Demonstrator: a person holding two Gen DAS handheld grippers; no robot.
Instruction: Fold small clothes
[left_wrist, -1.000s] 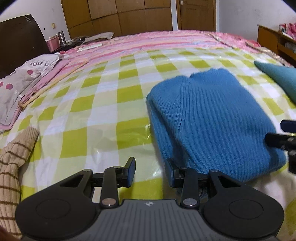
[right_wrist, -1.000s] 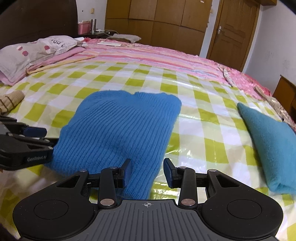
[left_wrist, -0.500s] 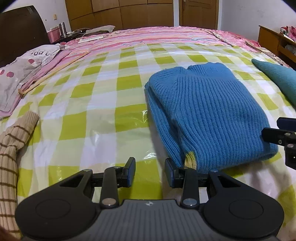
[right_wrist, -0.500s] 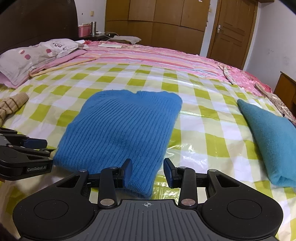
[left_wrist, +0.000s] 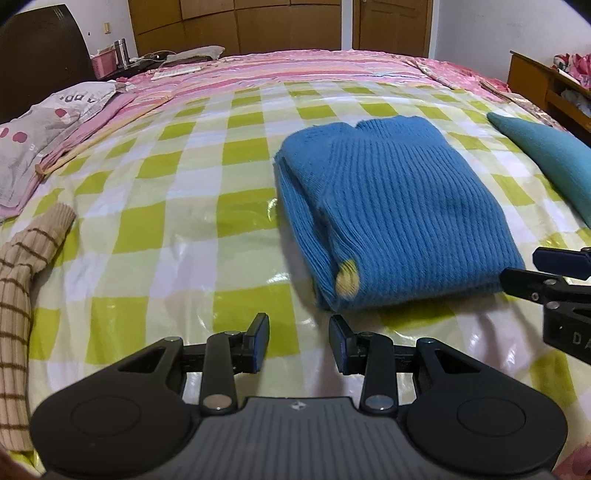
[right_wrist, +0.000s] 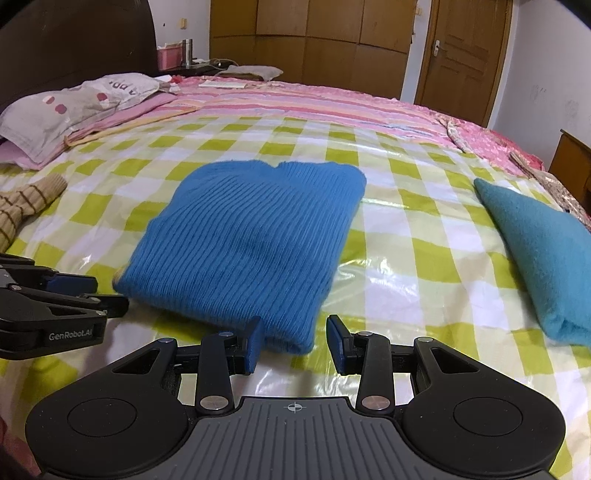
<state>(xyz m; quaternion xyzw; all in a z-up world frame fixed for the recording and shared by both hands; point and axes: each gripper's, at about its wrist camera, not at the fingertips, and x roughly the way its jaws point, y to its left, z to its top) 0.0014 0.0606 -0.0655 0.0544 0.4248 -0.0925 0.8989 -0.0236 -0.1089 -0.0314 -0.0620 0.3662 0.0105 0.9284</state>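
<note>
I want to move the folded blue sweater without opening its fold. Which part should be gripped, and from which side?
Probably grip the blue sweater at its two near corners, one gripper each, coming low from the near hem side. The stacked layers show along that edge and the left side, so pinching all of them should keep the fold. Both the left gripper and right gripper stand open there.

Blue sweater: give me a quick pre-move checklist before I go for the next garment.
1. Blue ribbed sweater folded into a flat stack on the checked sheet: ok.
2. Left claw open and empty: ok.
3. Right claw open, nothing gripped: ok.
4. Right claw clear of the sweater: cannot tell; the near corner sits just ahead of its tips.
5. Next garment, the tan striped knit, unfolded at the left: ok to fetch.
6. Folded teal garment lying apart at the right: ok.
</note>
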